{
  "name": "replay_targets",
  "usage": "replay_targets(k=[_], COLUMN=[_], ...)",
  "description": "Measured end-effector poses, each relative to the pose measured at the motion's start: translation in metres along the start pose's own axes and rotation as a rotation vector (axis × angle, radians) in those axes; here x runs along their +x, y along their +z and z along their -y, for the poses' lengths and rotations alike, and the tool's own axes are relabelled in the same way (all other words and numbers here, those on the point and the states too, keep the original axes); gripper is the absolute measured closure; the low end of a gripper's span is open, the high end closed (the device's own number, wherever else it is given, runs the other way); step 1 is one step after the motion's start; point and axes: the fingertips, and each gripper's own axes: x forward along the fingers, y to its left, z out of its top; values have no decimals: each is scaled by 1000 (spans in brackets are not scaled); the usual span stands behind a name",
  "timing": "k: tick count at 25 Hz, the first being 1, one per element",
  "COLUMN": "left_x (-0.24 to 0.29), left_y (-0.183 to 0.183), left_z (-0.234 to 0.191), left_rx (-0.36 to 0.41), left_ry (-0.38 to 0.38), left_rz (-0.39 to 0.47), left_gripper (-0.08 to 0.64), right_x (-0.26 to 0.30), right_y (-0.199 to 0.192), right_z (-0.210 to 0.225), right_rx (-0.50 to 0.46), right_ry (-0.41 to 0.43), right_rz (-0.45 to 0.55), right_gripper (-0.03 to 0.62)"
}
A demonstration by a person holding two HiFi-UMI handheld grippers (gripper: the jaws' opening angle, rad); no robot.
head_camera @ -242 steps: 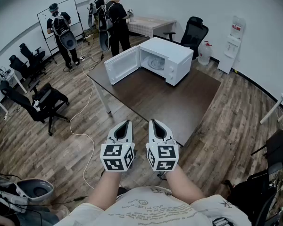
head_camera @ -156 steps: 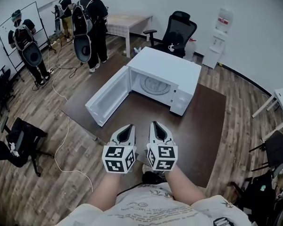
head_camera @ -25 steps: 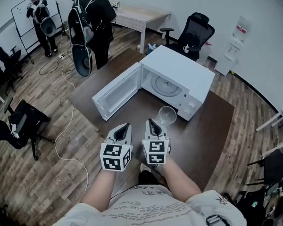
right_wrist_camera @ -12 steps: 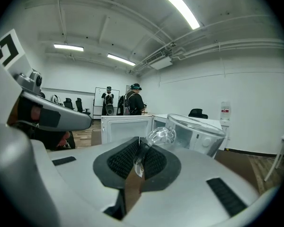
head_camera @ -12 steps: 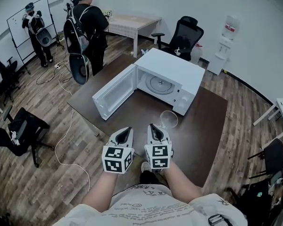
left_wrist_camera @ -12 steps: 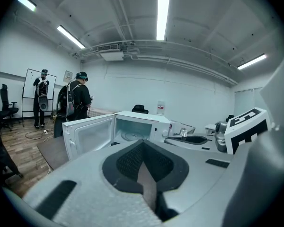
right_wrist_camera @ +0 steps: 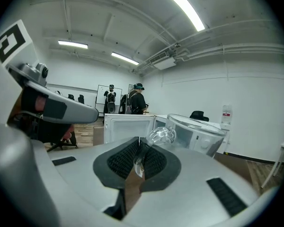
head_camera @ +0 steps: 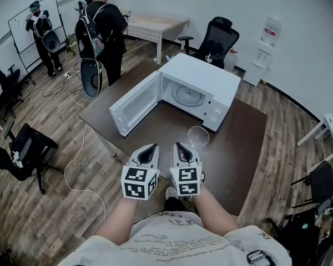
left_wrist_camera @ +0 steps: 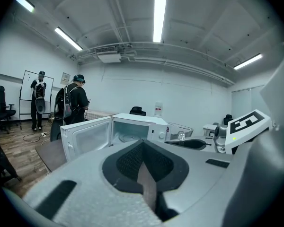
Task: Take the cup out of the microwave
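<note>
1. The right gripper (right_wrist_camera: pixel 139 145) has its jaws closed tight on a thin clear part of the glass cup (right_wrist_camera: pixel 191 126). I cannot tell whether that part is a handle or a stem.
2. The cup leans away from the pads, its wide rim toward the right of the right gripper view.
3. The left gripper (left_wrist_camera: pixel 143 148) has its jaws pressed together with nothing between them.
4. In the head view both grippers sit side by side at lower centre. The cup (head_camera: pixel 198 136) is just past the right gripper (head_camera: pixel 181 147), outside the microwave and over the dark table (head_camera: pixel 241 148).
5. The white microwave (head_camera: pixel 208 76) stands at centre frame. Its door (head_camera: pixel 134 104) is swung open to the left, and the turntable (head_camera: pixel 187 95) is bare.
6. Two people (head_camera: pixel 100 29) stand at the upper left near a whiteboard (head_camera: pixel 19 21), and a black office chair (head_camera: pixel 216 37) is behind the microwave.
</note>
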Motion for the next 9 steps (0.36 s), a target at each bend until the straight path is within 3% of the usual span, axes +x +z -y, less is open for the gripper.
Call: replay_targets(k=[9], left_x=[-5], left_y=[3], left_z=[-6], left_rx=[1], left_ry=[7], left_rz=[9], left_gripper=[551], right_x=[1], right_y=[11], right_z=[-5], right_rx=[-9], right_ry=[7], right_rz=[28], right_gripper=[574])
